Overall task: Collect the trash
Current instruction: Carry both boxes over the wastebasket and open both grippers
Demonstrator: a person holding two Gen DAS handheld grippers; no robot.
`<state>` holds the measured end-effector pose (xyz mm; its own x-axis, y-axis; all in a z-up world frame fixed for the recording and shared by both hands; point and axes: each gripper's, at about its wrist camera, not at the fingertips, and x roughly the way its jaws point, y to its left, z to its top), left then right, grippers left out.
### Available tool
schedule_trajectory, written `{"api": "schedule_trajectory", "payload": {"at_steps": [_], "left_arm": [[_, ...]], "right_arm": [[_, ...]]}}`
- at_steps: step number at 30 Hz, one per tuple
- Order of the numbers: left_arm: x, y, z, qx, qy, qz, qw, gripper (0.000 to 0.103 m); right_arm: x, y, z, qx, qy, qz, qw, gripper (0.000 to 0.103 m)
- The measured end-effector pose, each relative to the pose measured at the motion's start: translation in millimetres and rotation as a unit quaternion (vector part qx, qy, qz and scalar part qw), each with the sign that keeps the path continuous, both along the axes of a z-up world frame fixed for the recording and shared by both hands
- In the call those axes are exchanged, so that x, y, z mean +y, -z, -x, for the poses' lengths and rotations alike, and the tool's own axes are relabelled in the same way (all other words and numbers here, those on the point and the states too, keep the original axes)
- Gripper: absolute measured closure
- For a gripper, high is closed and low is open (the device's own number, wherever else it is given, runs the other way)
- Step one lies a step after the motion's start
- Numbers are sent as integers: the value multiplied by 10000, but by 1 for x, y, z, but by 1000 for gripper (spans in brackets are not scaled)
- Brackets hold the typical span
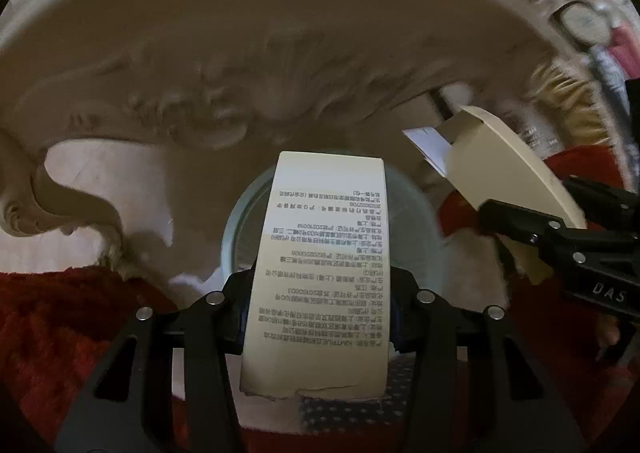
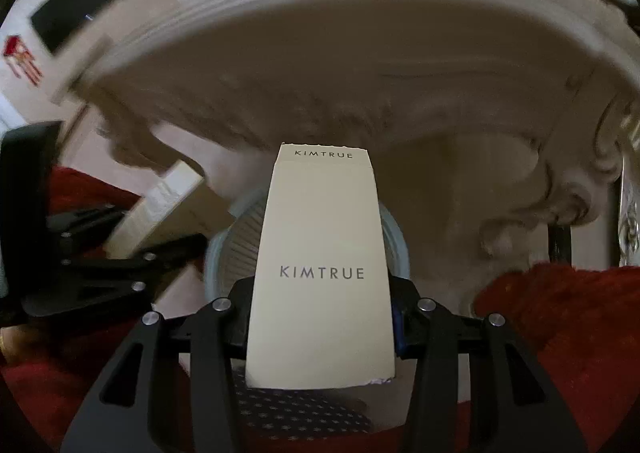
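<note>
Beyond both sets of fingers curves a carved pale table (image 1: 248,65), and below its edge, straight ahead of the fingertips, sits a round ribbed bin (image 1: 420,237), likely the drop target. The left gripper (image 1: 320,317) clamps a cream box (image 1: 320,277) upright, ready to tip in. The right gripper (image 2: 320,317) likewise pinches a KIMTRUE box (image 2: 320,273).
</note>
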<state>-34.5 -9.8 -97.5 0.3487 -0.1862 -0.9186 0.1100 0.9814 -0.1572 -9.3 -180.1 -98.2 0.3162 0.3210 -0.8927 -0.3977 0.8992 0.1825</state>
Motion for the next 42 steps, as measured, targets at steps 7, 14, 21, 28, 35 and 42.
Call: {"api": "schedule_trajectory", "payload": {"at_steps": [7, 14, 21, 28, 35, 42], "left_arm": [[-7, 28, -6, 232, 65, -275, 9993, 55], [-11, 45, -11, 467, 47, -251, 9986, 55], [-18, 60, -19, 708, 127, -279, 9970, 55], [-19, 77, -26, 1059, 80, -243, 9941, 46], [-12, 79, -27, 1104, -157, -383, 9930, 35], [-8, 77, -28, 1088, -269, -448, 9927, 35]], "right_arm": [[11, 47, -8, 494, -34, 247, 9985, 58], [12, 70, -16, 796, 12, 427, 9959, 58], [9, 91, -10, 1006, -1, 570, 9933, 58], [16, 99, -12, 1098, 1, 654, 9918, 57], [13, 101, -13, 1156, 187, 750, 9903, 31], [6, 94, -15, 1069, 445, 629, 9913, 8]]}}
